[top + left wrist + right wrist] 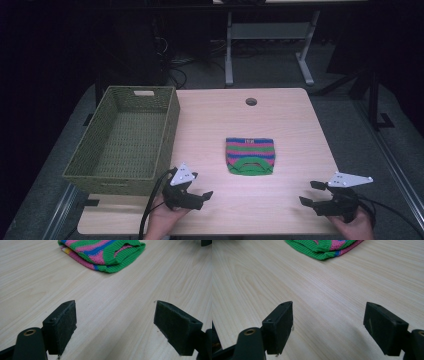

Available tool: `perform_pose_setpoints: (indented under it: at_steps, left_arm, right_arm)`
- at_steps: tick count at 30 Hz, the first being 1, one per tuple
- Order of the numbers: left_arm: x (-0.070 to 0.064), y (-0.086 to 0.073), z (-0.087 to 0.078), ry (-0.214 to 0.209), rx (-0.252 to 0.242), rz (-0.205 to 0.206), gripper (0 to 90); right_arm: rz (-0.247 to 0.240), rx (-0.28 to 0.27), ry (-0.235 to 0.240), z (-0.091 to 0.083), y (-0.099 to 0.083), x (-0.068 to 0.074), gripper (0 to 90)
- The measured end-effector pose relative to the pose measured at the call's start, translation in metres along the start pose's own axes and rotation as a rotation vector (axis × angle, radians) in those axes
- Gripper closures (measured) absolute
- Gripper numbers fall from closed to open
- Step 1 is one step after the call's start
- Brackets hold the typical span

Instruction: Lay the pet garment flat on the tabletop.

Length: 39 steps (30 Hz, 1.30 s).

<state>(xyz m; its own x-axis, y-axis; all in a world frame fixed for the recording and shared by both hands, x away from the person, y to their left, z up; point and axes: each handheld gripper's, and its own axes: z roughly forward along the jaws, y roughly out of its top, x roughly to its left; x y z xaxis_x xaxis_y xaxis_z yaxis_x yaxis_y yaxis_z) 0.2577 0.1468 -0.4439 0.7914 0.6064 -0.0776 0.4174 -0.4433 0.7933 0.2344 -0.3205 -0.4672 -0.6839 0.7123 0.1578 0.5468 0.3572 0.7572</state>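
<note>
A folded knitted garment [250, 156] striped green, pink and blue lies near the middle of the wooden table [280, 120]. My left gripper [201, 186] rests near the front edge, left of and nearer than the garment, open with nothing between its jaws. My right gripper [310, 192] sits at the front right, also open and empty. In the left gripper view the garment [102, 252] lies ahead of the gripper [115, 322], well beyond the pads. In the right gripper view the garment's green hem [324, 247] shows at the top, far ahead of the gripper [328, 326].
An empty olive-green woven basket [165, 135] stands on the left part of the table, close to my left gripper. A round cable hole [251, 101] sits near the far edge. Beyond the table stand a metal desk frame [229, 55] and cables on a dark floor.
</note>
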Motion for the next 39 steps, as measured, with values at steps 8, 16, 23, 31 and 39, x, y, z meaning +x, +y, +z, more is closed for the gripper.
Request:
perform_pose_setpoints:
  at_steps: [8,16,23,31,39]
  left_arm:
    - [0.001,-0.001,-0.002,-0.003,-0.006,0.001,19.6]
    - [0.002,-0.001,-0.004,0.003,0.006,0.023,19.7]
    - [0.002,-0.002,-0.002,-0.009,0.006,0.01,20.6]
    - [0.003,0.0,0.001,-0.015,0.008,0.011,20.7]
    - [0.0,0.004,0.007,-0.014,0.011,0.023,20.8]
  right_arm:
    - [-0.001,0.003,0.004,0.0,-0.001,0.001,23.3]
    - [-0.014,0.009,0.015,0.007,0.005,0.008,23.4]
    - [-0.027,0.017,0.023,0.012,0.008,0.011,23.4]
    - [-0.043,0.008,0.037,0.019,0.019,0.011,23.4]
    - [-0.052,0.01,0.058,0.023,0.029,0.008,23.7]
